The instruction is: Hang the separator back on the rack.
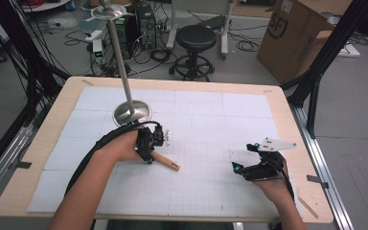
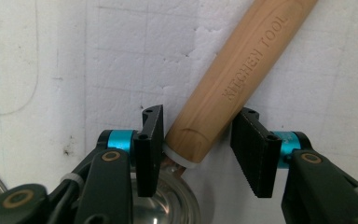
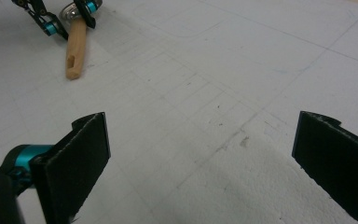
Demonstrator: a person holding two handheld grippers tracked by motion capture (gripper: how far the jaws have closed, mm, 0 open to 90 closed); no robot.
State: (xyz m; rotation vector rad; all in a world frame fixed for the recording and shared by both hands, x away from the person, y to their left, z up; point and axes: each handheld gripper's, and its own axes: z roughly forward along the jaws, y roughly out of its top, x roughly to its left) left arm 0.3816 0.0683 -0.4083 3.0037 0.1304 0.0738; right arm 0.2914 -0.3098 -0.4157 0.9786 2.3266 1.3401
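The left tool (image 2: 196, 151) stands over a wooden-handled ladle (image 2: 242, 74) that lies flat on the white foam sheet (image 1: 206, 120) covering the counter (image 1: 287, 110), a little left of the middle and on the near half. Its jaws sit on either side of the handle, just where the wood meets the metal neck. One pad (image 2: 150, 144) is touching or almost touching the wood, the other pad (image 2: 255, 151) is a little apart from it, so the jaws are partly closed around the handle but not yet clamped on it. I think this spot is chosen because it is near the heavy bowl end, so the ladle would hang with less tipping when lifted.

The right tool (image 1: 250, 165) rests low at the near right of the counter, jaws wide apart with nothing between them, probably waiting.

The only container is the ladle's steel bowl (image 2: 168, 205); the part that shows looks empty
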